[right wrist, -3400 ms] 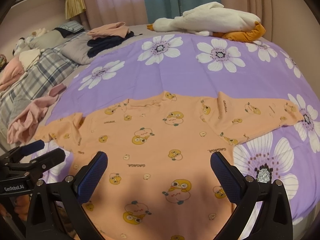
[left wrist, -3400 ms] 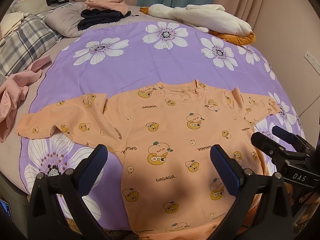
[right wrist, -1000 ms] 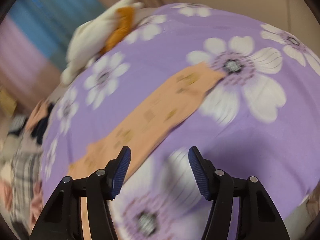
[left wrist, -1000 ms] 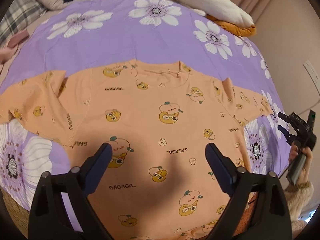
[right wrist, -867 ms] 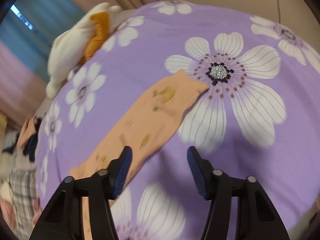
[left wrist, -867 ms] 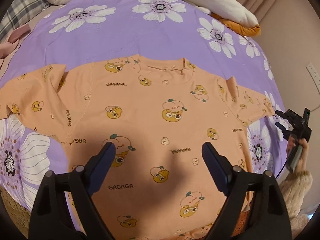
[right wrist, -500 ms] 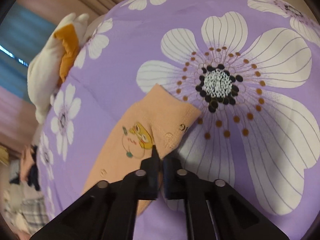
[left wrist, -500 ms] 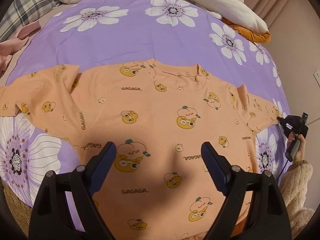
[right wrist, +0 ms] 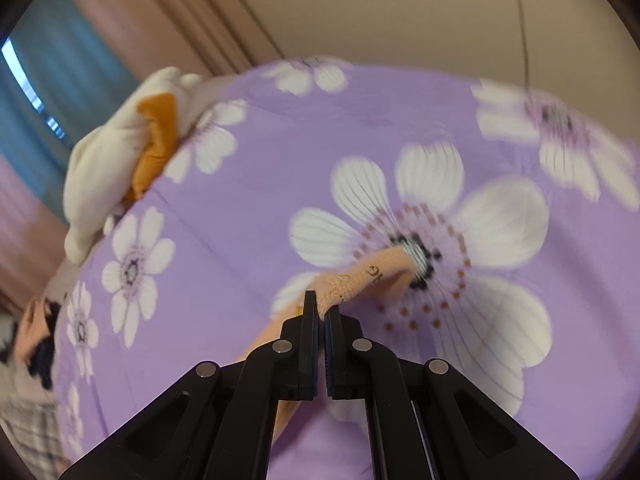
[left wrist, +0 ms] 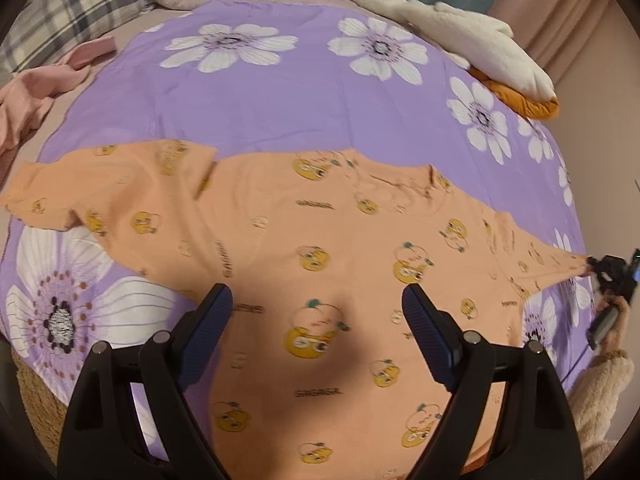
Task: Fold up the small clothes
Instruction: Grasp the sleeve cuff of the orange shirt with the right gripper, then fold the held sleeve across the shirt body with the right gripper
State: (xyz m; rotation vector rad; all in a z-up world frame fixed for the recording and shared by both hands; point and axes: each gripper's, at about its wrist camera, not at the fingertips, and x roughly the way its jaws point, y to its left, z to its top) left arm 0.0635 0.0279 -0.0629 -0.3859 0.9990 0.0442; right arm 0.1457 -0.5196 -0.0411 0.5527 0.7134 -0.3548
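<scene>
Orange cartoon-print shirt, mostly flat

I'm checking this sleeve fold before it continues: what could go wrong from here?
The right claw pinches only the cuff edge of the orange cartoon-print cotton shirt, so the sleeve might slip free. The left claw hangs open above the shirt's body, pinning nothing, so a pull could drag the whole shirt across the purple flowered bedsheet.

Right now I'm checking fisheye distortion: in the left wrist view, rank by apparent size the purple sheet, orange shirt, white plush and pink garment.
1. Purple sheet, largest.
2. Orange shirt, though nearness to the camera inflates it.
3. White plush and pink garment look alike; the garment is cut by the edge, so I won't rank them.
</scene>
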